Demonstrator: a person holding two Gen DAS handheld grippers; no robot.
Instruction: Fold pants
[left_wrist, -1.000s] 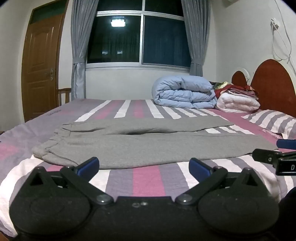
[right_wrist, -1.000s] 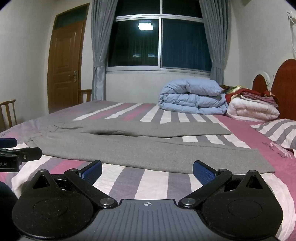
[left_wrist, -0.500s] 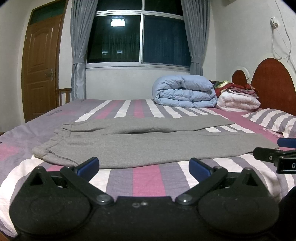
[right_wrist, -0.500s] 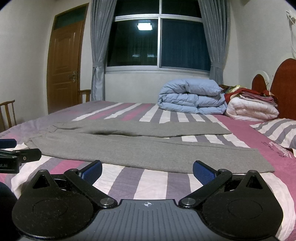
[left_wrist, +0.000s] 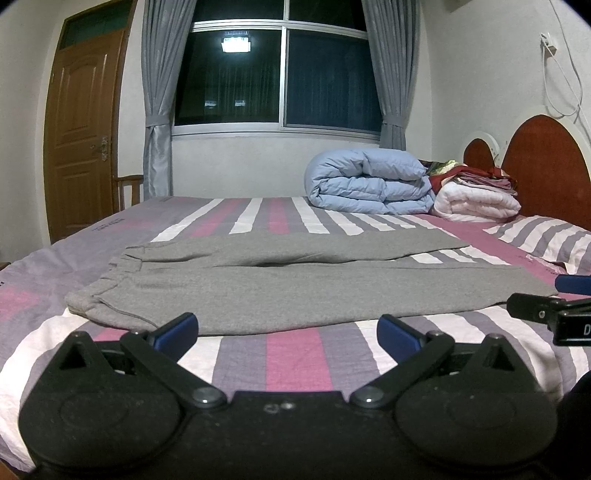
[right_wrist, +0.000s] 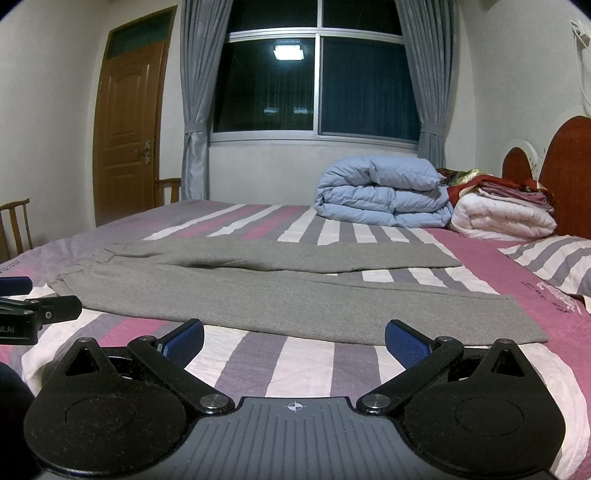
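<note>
Pants: the grey pants lay flat across the striped bedsheet, waistband toward the left and leg hems toward the right; the two legs were spread slightly apart, the far leg angled away from the near one.
Left gripper: the left gripper hovered above the sheet just short of the near edge of the pants, toward the waistband half; its jaws were spread wide and held nothing.
Right gripper: the right gripper hovered above the sheet at the near edge of the pants, toward the hem half; its jaws were likewise spread wide and empty.
Contact: neither gripper touched the cloth, as far as both views showed.
Progress: no fold was visible; the pants were laid out full length, so the task appeared to be at its start.
Remaining: judged from this layout, all folds were outstanding, probably one leg over the other first, then folds along the length.
Next step requirement: a pinch on the near edge at both ends would be needed to lift the near leg evenly.
Risk: soft knit cloth could sag or bunch between the two pinch points.
Surroundings: a folded blue duvet and a white quilt sat well apart from the pants, by the headboard.
</note>
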